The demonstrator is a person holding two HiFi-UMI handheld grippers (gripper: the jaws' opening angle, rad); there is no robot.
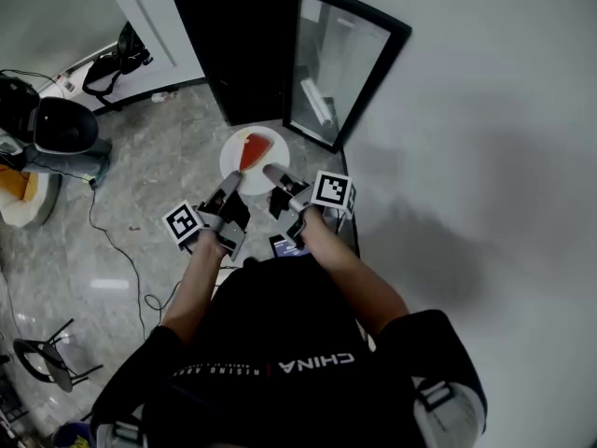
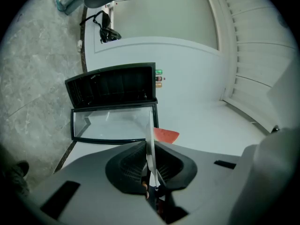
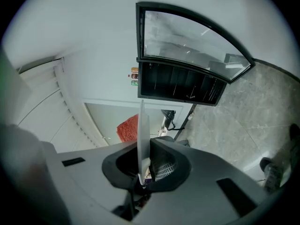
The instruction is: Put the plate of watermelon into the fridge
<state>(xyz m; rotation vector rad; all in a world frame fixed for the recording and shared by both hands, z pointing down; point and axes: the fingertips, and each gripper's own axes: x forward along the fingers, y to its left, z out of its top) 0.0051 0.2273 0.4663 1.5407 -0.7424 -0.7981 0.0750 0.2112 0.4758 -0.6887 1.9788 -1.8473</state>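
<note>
A white plate [image 1: 239, 160] carrying a red watermelon wedge [image 1: 252, 149] hangs above the floor, just in front of the small black fridge [image 1: 238, 45]. The fridge's glass door [image 1: 340, 63] stands swung open to the right. My left gripper [image 1: 229, 187] is shut on the plate's near-left rim and my right gripper [image 1: 276, 175] is shut on its near-right rim. In the left gripper view the plate [image 2: 150, 144] shows edge-on between the jaws of that gripper [image 2: 150, 165], with the watermelon [image 2: 165, 135] beyond. The right gripper view shows the same plate [image 3: 142, 139], gripper [image 3: 143, 165] and watermelon [image 3: 128, 128].
A white wall runs along the right of the fridge. On the grey stone floor lie cables [image 1: 112, 241]; a black bag [image 1: 112, 59] and a dark round machine [image 1: 61, 124] sit at the left, and a stool [image 1: 51, 357] stands at lower left. Small bottles [image 2: 158, 78] are beside the fridge.
</note>
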